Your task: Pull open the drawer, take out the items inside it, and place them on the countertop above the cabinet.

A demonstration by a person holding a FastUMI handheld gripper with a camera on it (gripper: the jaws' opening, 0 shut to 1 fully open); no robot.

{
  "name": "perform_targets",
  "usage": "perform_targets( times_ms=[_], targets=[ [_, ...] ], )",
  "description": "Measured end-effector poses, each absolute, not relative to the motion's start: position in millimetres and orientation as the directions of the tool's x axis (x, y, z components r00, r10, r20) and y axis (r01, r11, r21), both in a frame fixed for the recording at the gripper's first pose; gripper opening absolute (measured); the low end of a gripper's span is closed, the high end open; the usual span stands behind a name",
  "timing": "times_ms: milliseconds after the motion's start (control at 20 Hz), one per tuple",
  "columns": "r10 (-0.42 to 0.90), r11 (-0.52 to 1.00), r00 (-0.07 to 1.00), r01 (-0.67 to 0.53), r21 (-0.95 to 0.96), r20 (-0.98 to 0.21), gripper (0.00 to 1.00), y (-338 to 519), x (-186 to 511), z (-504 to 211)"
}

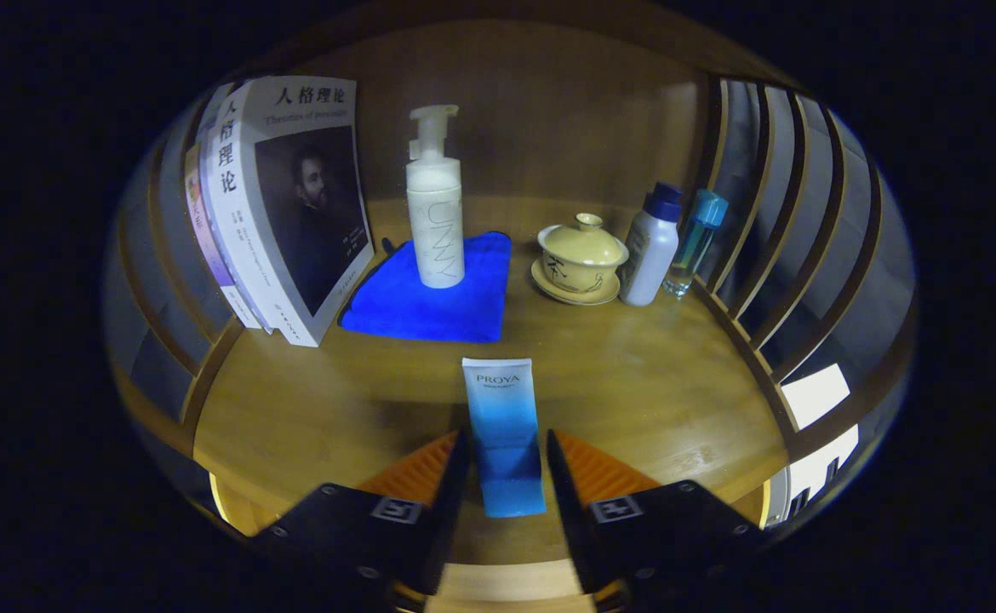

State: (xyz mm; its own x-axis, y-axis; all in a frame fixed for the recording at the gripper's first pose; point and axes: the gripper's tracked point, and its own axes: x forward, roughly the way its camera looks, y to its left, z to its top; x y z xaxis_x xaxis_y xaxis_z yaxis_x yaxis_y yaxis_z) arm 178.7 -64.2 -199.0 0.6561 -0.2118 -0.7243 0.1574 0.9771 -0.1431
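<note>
Between our gripper's two fingers stands the blue tube, and both fingers press its sides. We hold it upright, its long side pointing up, over the wooden countertop, in front of the blue cloth.

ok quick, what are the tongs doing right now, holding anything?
Tongs: closed on the blue tube, one finger on each side, over the wooden countertop.
</note>
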Motion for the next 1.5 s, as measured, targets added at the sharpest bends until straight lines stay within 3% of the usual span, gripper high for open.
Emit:
perform_targets(
  times_ms=[100,150,550,950,1150,1500],
  targets=[
    [-0.187,0.982,0.710,0.139,-0.125,-0.680,0.94,-53.3,174.7,-187.5],
    [-0.177,0.984,0.742,0.138,-0.110,-0.647,0.97,-48.5,169.5,-177.6],
    [-0.091,0.995,0.945,0.100,0.012,-0.313,0.96,-18.5,76.7,-86.6],
    [-0.052,0.996,0.990,0.060,0.060,-0.130,0.96,6.0,-47.6,-82.4],
    [-0.086,0.994,0.993,0.092,0.062,-0.086,0.95,6.4,-88.2,-100.6],
    [-0.123,0.990,0.982,0.132,0.055,-0.143,0.95,7.5,-129.3,-164.4]
  ],
)
